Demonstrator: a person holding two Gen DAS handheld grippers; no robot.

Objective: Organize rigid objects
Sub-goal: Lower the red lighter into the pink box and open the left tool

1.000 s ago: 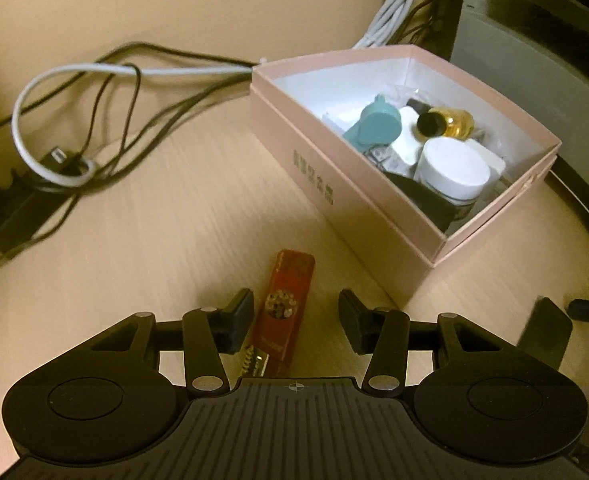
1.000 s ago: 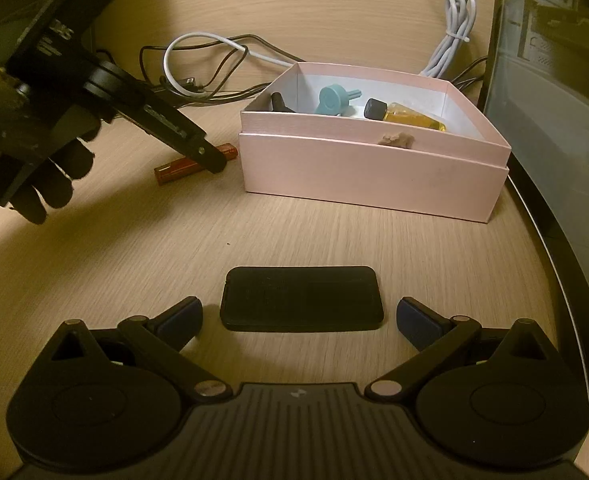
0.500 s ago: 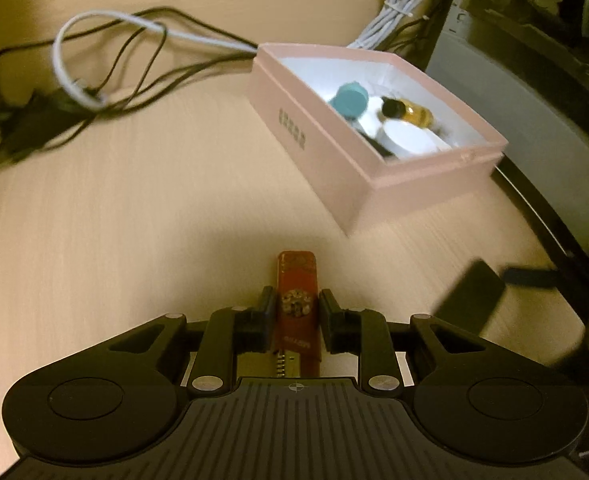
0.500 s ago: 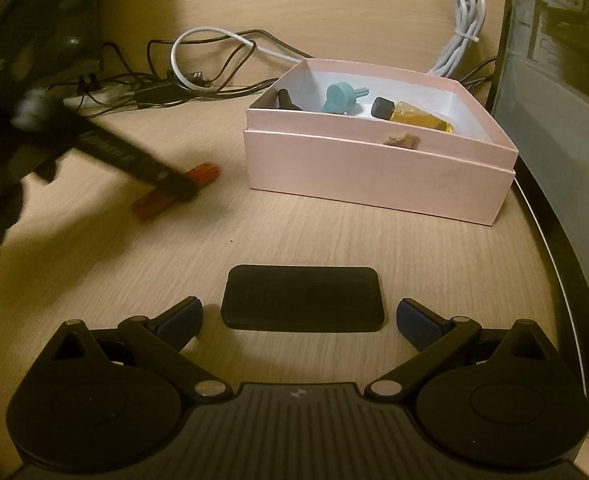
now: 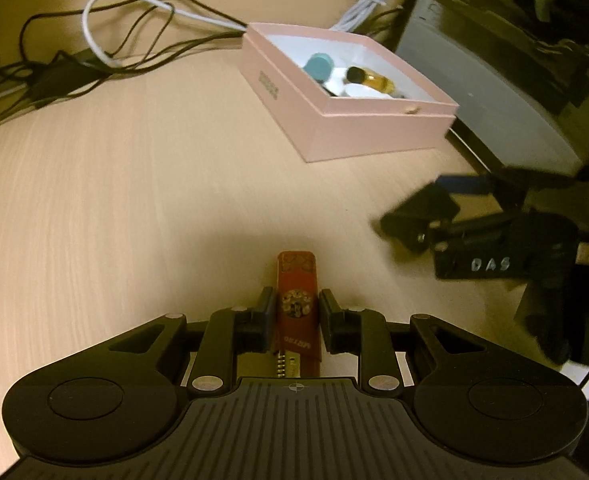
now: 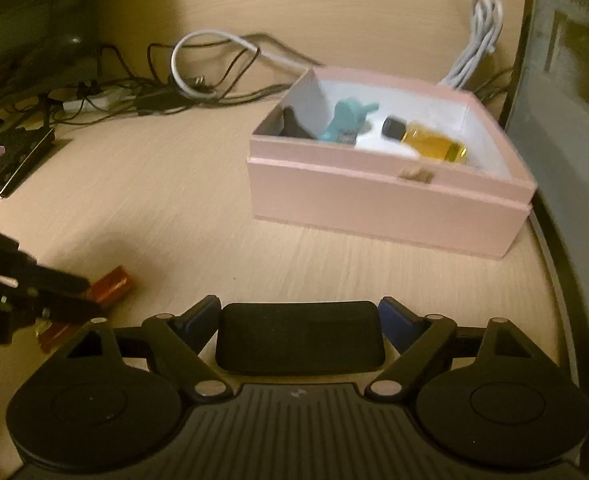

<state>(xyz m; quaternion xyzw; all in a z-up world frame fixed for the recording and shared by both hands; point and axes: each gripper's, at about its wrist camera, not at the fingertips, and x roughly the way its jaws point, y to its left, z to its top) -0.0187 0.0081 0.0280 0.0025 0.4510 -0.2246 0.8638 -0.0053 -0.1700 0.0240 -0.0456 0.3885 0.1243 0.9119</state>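
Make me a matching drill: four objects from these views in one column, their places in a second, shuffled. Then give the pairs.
1. red rectangular lighter
2. black flat rounded case
3. amber glass bottle with black cap
4. white looped cable

A. between the right tongs, which are closing
B. inside the pink cardboard box
C. on the wooden table behind the box
D. clamped in the left tongs

Pairs: 1-D, 2-A, 3-B, 4-C

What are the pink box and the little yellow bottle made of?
The pink box looks like stiff cardboard: matte pink outside, plain white inside, with straight folded edges. The yellow bottle seems to be clear glass or hard plastic, since it shines and shows amber liquid, with a black cap, probably plastic.
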